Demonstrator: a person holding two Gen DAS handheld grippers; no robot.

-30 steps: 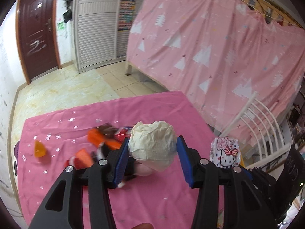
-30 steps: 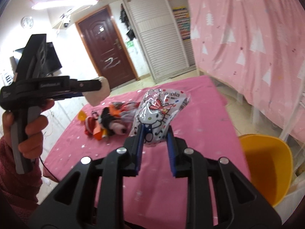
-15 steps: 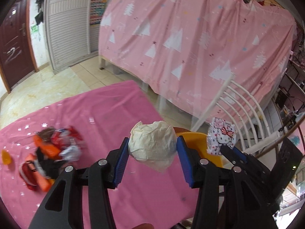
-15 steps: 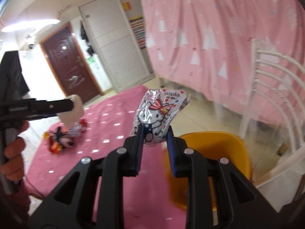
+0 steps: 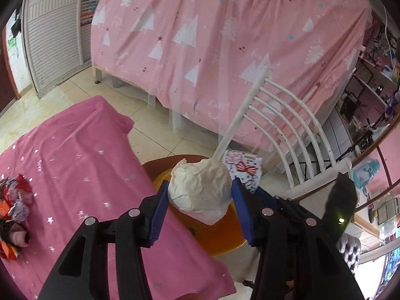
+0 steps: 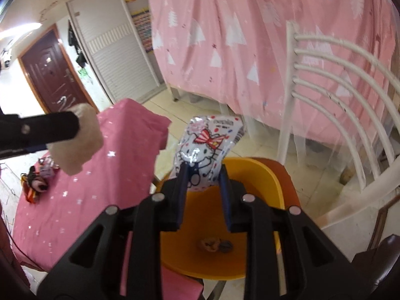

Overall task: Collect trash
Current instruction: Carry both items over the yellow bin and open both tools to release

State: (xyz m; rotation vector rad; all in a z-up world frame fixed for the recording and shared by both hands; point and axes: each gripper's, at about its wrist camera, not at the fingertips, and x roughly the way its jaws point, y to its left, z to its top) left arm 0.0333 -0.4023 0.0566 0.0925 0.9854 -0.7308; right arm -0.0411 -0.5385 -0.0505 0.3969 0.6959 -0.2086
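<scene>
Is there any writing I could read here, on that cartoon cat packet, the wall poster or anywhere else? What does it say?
Cat snack packet, held in the right tool: dark print along its top edge, too blurred to read.
Colourful poster beside the slatted closet: rows of tiny squares, too small to read.
Pink curtain: faint pale script near its lower part, not legible.
Paper ball in the left tool: no writing.

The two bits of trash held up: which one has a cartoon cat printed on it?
The shiny wrapper in the right gripper; the left gripper holds a plain crumpled paper ball.
</scene>
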